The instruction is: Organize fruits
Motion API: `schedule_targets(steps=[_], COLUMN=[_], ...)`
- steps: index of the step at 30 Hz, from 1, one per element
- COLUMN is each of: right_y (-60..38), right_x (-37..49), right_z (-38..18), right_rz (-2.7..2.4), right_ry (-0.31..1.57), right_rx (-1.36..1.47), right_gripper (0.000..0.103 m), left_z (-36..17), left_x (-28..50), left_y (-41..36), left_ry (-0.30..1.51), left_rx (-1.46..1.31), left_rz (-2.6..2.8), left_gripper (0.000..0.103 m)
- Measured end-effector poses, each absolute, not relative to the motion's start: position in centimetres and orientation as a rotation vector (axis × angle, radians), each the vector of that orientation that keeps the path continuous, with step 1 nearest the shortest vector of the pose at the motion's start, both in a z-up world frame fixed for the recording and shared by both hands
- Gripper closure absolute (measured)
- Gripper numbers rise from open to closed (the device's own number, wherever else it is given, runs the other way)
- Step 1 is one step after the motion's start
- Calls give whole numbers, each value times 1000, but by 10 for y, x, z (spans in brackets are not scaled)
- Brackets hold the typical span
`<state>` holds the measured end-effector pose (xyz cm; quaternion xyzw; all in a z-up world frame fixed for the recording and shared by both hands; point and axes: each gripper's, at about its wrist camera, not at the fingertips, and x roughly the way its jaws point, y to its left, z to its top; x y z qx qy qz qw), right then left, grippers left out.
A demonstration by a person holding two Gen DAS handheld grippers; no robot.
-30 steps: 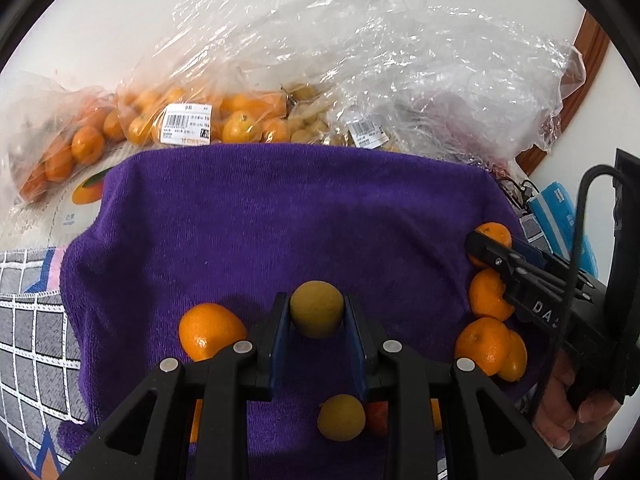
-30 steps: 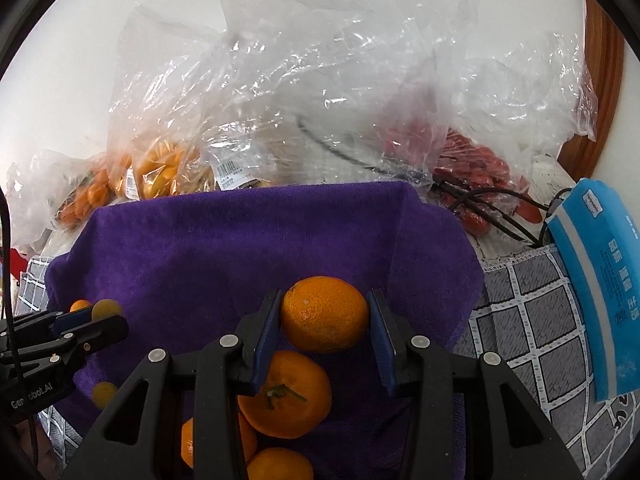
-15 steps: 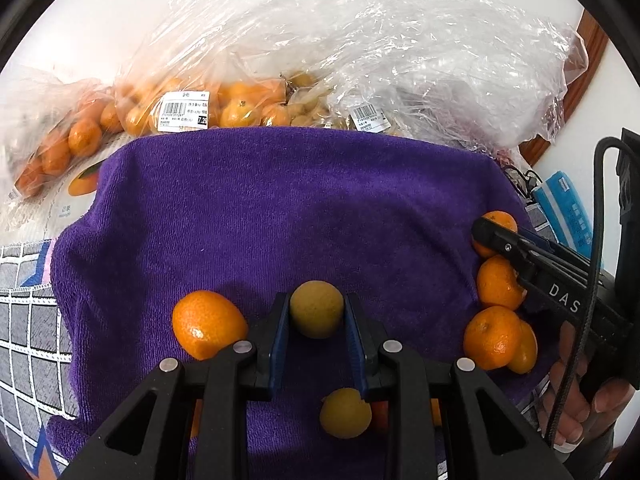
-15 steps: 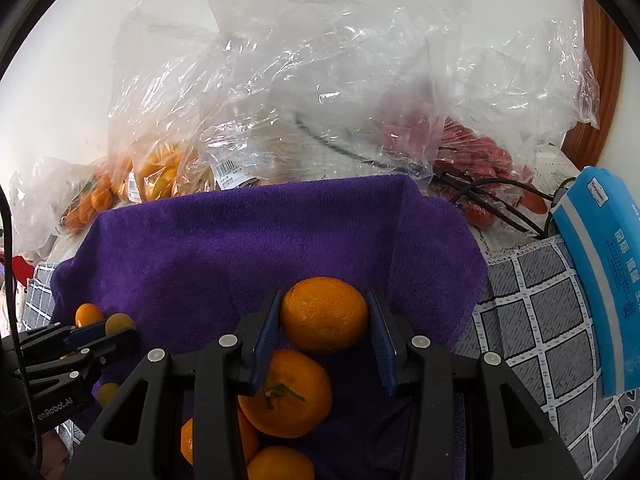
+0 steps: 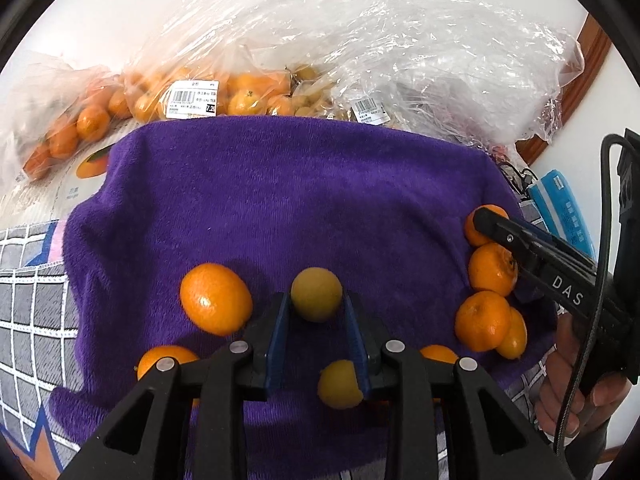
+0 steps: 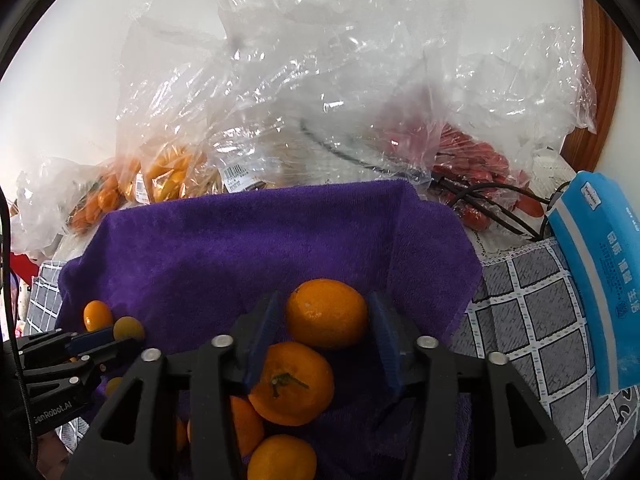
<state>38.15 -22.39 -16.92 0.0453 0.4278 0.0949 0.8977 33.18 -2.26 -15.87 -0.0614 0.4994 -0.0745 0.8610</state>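
So over the last second both grippers drift nearer across the purple terry towel [image 5: 304, 200]: left gripper [image 5: 316, 312] still pinches the small yellowish round fruit [image 5: 316, 294], right gripper [image 6: 326, 320] the orange mandarin [image 6: 327, 313], probably sorting piles by type.

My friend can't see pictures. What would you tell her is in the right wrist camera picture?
A black hand-held gripper with blue pads holds an orange over a purple towel. More oranges lie just below it, and the other hand-held gripper holds a small yellow fruit at the left. Clear plastic bags of fruit are piled behind.
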Motion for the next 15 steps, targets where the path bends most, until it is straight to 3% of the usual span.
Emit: schedule_targets(steps=[15], right_y=[-219], right_x=[346], right_z=[-139], right_rz=[173], right_ry=[867], right_rx=[61], right_gripper=[46], left_z=[-137], left_x=[300], left_y=[-9], left_ry=[1036], left_rx=[-175], left_rz=[-141], left_gripper=[64])
